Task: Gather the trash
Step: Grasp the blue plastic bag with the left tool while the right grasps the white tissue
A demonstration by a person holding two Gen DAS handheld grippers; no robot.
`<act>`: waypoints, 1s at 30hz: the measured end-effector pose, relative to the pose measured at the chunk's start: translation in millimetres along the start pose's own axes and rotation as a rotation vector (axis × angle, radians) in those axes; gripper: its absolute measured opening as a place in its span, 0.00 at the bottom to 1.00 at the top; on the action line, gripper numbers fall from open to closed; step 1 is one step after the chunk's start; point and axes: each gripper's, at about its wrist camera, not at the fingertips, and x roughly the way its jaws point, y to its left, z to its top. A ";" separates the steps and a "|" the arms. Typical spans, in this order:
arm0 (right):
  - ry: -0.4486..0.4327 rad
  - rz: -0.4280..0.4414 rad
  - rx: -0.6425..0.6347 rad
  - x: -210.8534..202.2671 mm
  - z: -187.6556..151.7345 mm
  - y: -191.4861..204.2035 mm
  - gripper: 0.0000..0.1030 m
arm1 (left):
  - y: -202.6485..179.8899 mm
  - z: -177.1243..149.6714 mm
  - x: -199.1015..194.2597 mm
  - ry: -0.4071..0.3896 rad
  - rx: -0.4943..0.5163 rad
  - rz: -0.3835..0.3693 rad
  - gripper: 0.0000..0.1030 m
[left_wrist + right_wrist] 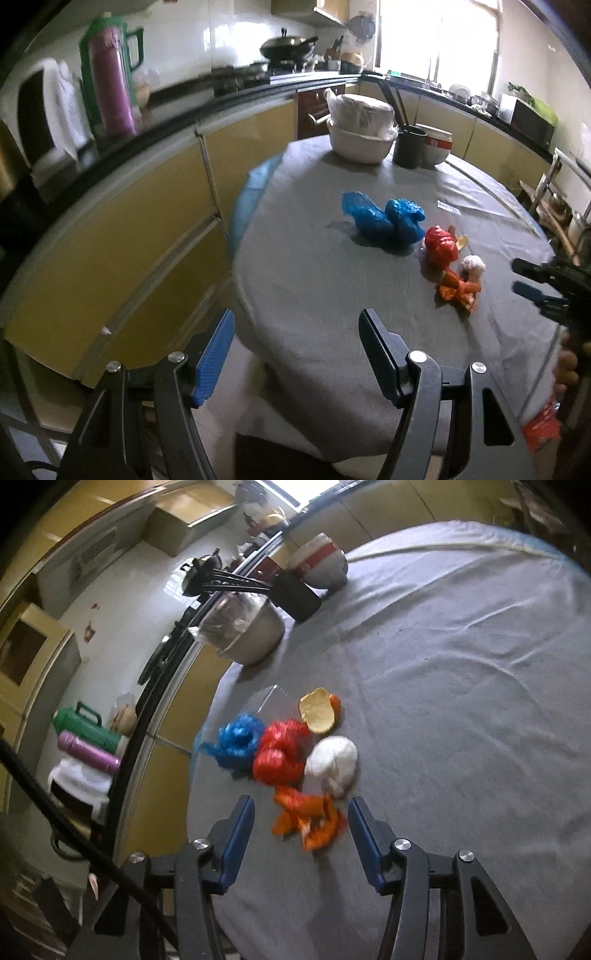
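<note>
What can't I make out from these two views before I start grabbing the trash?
- Trash bin: in neither view, so the drop-off spot is unknown.
- Red object: cut off at the left wrist view's lower right edge behind the gripper frame; can't identify it.
- Small clear wrapper: too small and faint to identify.
- Orange wrapper: motion-blurred in the right wrist view between the open right gripper; contact unclear.
- White wad: underside hidden.
</note>
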 end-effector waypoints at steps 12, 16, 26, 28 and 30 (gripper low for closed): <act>0.034 -0.028 0.075 39.3 34.4 -14.4 0.55 | -86.0 107.1 104.5 0.030 0.072 -0.111 0.68; 0.041 -0.035 0.087 40.8 37.0 -14.5 0.55 | -108.5 129.7 143.5 0.110 0.084 -0.179 0.68; 0.088 -0.132 0.077 63.1 36.3 -8.4 0.48 | -126.5 118.1 193.5 0.229 0.082 -0.186 0.56; 0.102 -0.154 0.067 71.2 33.2 -7.1 0.39 | -127.4 117.1 192.3 0.229 0.091 -0.198 0.41; 0.115 -0.167 0.059 76.9 27.9 -6.2 0.36 | -126.0 113.2 191.8 0.241 0.094 -0.232 0.32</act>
